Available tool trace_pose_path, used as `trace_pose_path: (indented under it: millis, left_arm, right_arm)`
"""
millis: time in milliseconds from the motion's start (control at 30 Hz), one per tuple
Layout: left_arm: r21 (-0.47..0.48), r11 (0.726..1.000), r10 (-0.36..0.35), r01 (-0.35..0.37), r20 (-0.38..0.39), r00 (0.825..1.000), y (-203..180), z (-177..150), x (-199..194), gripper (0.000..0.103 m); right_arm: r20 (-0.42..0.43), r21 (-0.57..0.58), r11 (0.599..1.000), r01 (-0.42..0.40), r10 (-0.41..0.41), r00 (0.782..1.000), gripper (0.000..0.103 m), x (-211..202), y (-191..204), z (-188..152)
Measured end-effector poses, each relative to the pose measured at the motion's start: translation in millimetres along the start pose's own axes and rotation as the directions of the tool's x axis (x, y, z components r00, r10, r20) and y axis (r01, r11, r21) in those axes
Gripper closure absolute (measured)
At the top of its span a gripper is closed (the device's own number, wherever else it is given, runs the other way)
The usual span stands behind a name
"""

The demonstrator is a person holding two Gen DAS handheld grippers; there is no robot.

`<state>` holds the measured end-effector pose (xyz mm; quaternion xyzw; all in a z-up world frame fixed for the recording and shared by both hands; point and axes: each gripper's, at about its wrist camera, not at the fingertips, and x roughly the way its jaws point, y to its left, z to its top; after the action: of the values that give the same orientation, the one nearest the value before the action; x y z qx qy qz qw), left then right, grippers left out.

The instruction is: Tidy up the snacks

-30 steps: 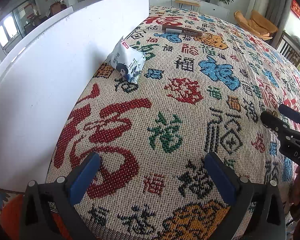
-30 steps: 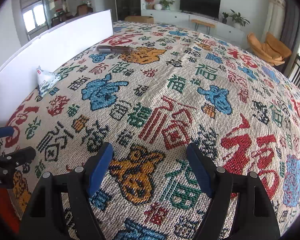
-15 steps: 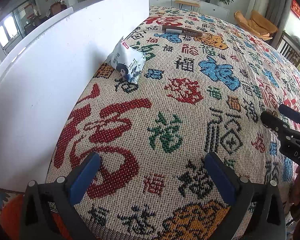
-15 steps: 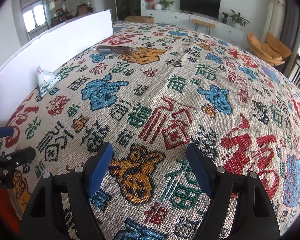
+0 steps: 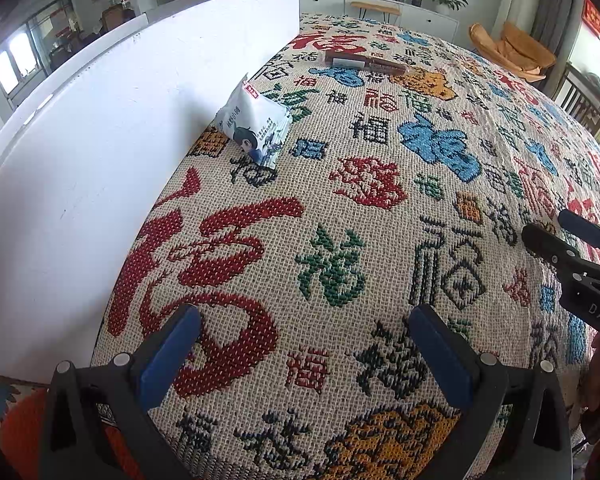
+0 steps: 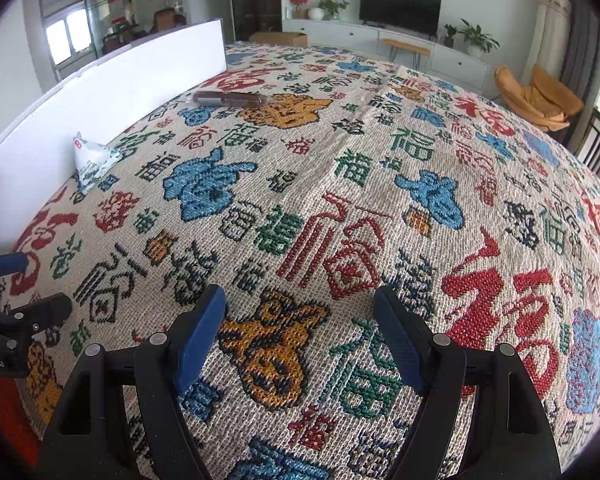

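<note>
Where patterned tablecloth (image 6: 340, 184) spreads, television (image 6: 398, 8) beyond

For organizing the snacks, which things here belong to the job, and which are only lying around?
Belong to the job:
- white snack packet, leaning on the white board
- brown snack bar, farther back on the cloth

Only around:
- white board
- patterned tablecloth
- television
- orange chair

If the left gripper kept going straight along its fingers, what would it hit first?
Most likely the bare patterned tablecloth just ahead of the open left gripper. The white snack packet lies farther off, up and left of that line, though depth is hard to judge.
</note>
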<state>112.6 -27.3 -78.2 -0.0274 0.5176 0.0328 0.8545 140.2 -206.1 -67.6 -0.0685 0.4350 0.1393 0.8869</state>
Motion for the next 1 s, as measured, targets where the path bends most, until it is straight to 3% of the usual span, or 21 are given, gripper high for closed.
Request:
trace_pose_path:
  millis: [633, 800, 1000]
  left_arm:
    - [-0.013, 1.000, -0.008, 0.008, -0.007, 1.000, 2.1, 1.3, -1.0, 0.000]
    - [-0.210, 0.976, -0.035, 0.054, 0.094, 0.995, 29.4, 15.5, -12.4, 0.000]
    - [-0.285, 0.958, -0.001, 0.021, 0.067, 0.998, 30.5, 57.1, 18.8, 0.002]
  right_arm:
    - [0.000, 0.000, 1.000, 0.000, 0.000, 1.000, 0.024, -0.1, 0.4, 0.1]
    - [0.000, 0.000, 1.000, 0.000, 0.000, 1.000, 0.024, -0.1, 0.9, 0.0]
    - [0.001, 0.001, 1.000, -0.001, 0.001, 1.000, 0.024, -0.2, 0.1, 0.0]
